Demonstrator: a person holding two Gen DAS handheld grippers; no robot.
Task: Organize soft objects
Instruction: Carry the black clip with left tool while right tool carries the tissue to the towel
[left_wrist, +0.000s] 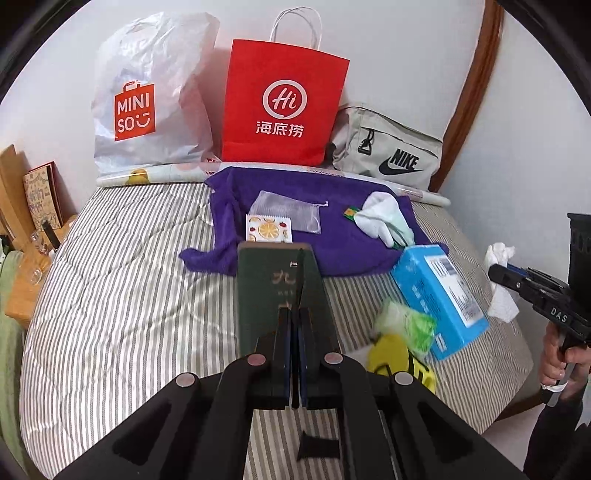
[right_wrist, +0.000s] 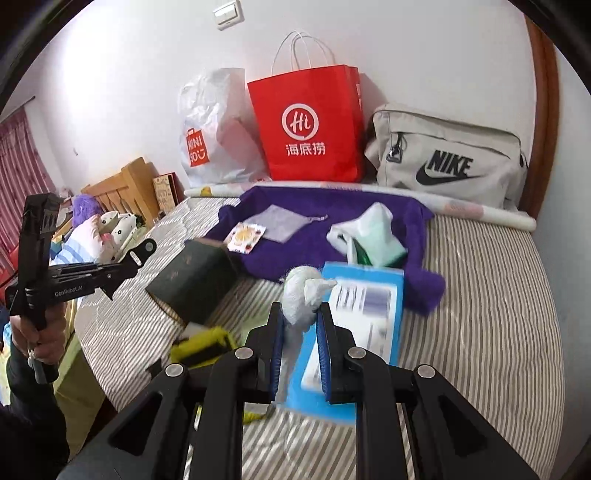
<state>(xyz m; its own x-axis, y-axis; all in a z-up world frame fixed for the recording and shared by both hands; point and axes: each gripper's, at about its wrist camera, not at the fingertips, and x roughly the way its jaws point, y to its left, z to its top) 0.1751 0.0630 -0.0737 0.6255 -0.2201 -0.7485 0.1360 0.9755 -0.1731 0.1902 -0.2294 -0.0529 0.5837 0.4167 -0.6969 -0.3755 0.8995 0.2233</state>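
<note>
Pinching a crumpled white tissue (right_wrist: 301, 295) between its closed-in fingers, the right gripper (right_wrist: 301, 354) hovers over a blue box (right_wrist: 373, 306) on the striped bed (right_wrist: 480, 295). The left gripper (left_wrist: 294, 354), fingers clamped, holds up a dark green pack (left_wrist: 273, 284). Beyond lies a purple towel (left_wrist: 332, 199) carrying a mesh pouch (left_wrist: 286, 212) and white cloth (left_wrist: 384, 214).
</note>
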